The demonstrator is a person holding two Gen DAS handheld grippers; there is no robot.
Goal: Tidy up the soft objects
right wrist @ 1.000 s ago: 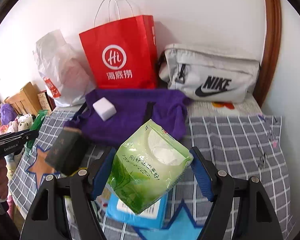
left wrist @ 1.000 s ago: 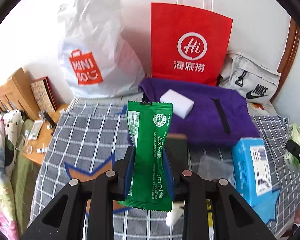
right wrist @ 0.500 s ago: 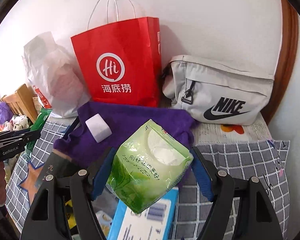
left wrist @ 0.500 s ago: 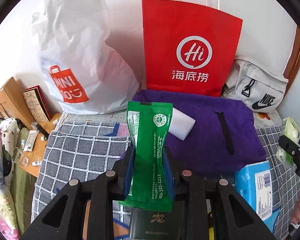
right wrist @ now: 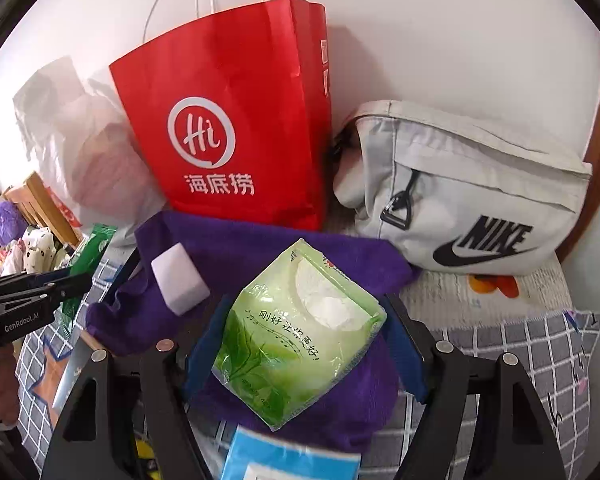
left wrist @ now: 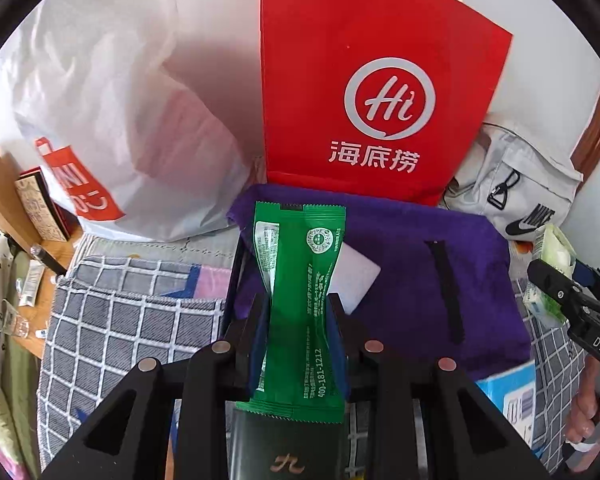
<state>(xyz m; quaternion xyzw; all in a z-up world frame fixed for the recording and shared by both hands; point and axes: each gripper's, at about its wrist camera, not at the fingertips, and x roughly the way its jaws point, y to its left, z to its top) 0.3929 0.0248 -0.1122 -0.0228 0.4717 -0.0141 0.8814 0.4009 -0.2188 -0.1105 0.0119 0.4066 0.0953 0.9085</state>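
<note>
A grey checked bed cover (right wrist: 532, 344) meets a white wall (right wrist: 440, 28). A fluffy purple cloth (left wrist: 412, 264) lies there. The left gripper (left wrist: 298, 312) jaws pinch a shiny green packet (left wrist: 300, 300); the right gripper (right wrist: 300, 344) jaws squeeze a soft green tissue pack (right wrist: 300, 332).

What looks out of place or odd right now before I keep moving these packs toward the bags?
One thing: a white foam block lies loose and tilted on the purple cloth bag, in front of the red paper bag. The green sachet in the left claw and the tissue pack in the right claw look intact.
</note>
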